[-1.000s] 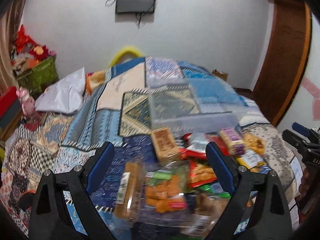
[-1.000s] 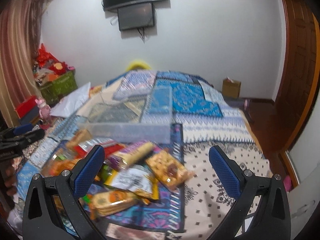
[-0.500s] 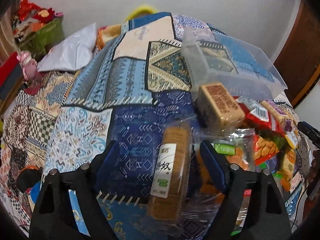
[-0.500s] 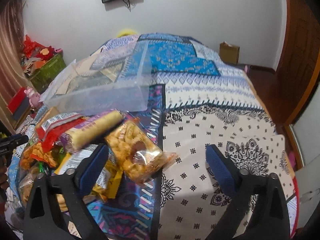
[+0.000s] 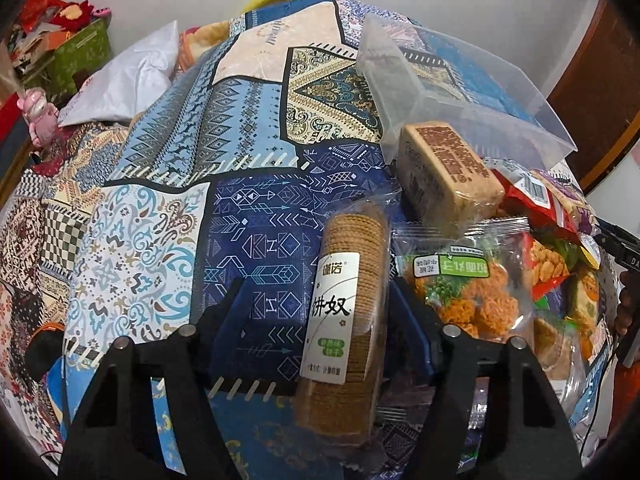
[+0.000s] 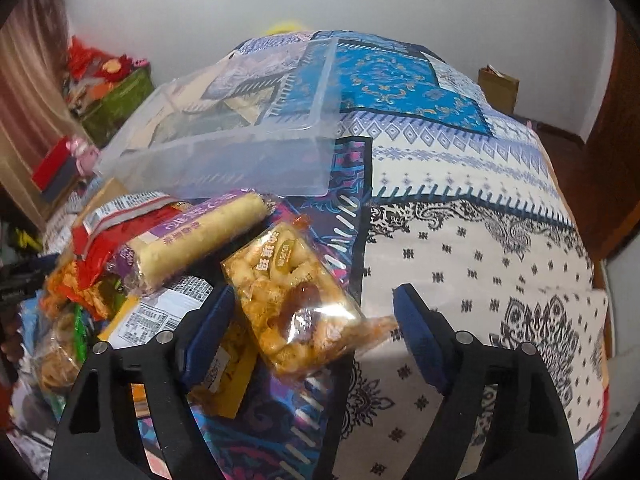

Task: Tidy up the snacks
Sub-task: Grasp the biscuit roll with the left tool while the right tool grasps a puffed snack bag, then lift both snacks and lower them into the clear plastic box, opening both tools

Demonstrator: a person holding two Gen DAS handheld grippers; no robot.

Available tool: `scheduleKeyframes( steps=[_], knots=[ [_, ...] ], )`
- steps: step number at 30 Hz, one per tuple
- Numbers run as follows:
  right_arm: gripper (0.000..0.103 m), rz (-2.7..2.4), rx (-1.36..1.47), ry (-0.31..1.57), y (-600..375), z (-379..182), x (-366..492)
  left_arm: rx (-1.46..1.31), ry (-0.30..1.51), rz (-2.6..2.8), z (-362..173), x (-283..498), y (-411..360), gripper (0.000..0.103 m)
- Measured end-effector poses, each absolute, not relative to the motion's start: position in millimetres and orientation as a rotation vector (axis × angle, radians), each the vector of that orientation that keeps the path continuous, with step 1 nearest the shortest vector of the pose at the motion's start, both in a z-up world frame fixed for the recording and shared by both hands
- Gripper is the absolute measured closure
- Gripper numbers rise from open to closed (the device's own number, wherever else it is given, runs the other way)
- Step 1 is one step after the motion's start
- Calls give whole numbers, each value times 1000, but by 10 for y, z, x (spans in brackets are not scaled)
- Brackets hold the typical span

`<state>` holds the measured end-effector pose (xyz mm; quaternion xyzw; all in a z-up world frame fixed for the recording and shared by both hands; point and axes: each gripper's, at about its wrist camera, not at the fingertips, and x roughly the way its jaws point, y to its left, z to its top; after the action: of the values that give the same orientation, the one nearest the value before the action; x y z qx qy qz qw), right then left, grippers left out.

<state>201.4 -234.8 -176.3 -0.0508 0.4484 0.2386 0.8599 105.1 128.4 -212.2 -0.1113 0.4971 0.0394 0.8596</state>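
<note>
Both claws are dropping toward the snack pile, jaws closing. The left gripper is now straddling the clear-wrapped sleeve of round brown biscuits, which earlier lay ahead of it. The right gripper is narrowing around the clear bag of golden puffed snacks.

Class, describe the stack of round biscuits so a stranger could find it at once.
On the patterned bedspread, find the clear plastic box and the snack heap before it. The biscuit stack lies at its left edge: a clear sleeve of thin brown rounds with a white label, unlike the neighbouring bags.

Snack pile crowding clear bin — open bedspread rightward
</note>
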Motion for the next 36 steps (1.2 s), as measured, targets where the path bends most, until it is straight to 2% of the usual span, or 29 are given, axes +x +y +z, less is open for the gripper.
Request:
scheduleKeyframes(
  steps=[2,6,11,16,19,20,21,22,29,36],
  knots=[
    [23,512,-79,968,-2375,-1781,2067,-245,1050,73,-2149,1076,1292,40],
    [26,499,-71,975,-2410,-1796,2081,-245,1062,80,-2195,1143,1302,56],
    [26,481,-99,967,-2404,-1781,2025,-209,1066,88,-2220,1200,1258,63],
    [26,498,-149,985,-2367,-1825,2044,-222,1078,97,-2209,1192,1267,66],
    [32,502,-159,987,-2371,-1832,2063,-213,1076,104,-2175,1170,1251,66],
    [36,502,-162,982,-2375,-1831,2058,-207,1073,104,-2156,1152,1241,66],
    [50,505,-158,981,-2377,-1825,2052,-204,1068,103,-2132,1127,1235,66],
    [53,512,-146,988,-2381,-1817,2048,-203,1062,105,-2106,1110,1229,66],
    [54,487,-89,964,-2445,-1740,1967,-200,988,124,-1802,998,1233,66],
    [54,485,-24,868,-2509,-1391,1918,-180,882,111,-1360,1046,1174,66]
  ],
)
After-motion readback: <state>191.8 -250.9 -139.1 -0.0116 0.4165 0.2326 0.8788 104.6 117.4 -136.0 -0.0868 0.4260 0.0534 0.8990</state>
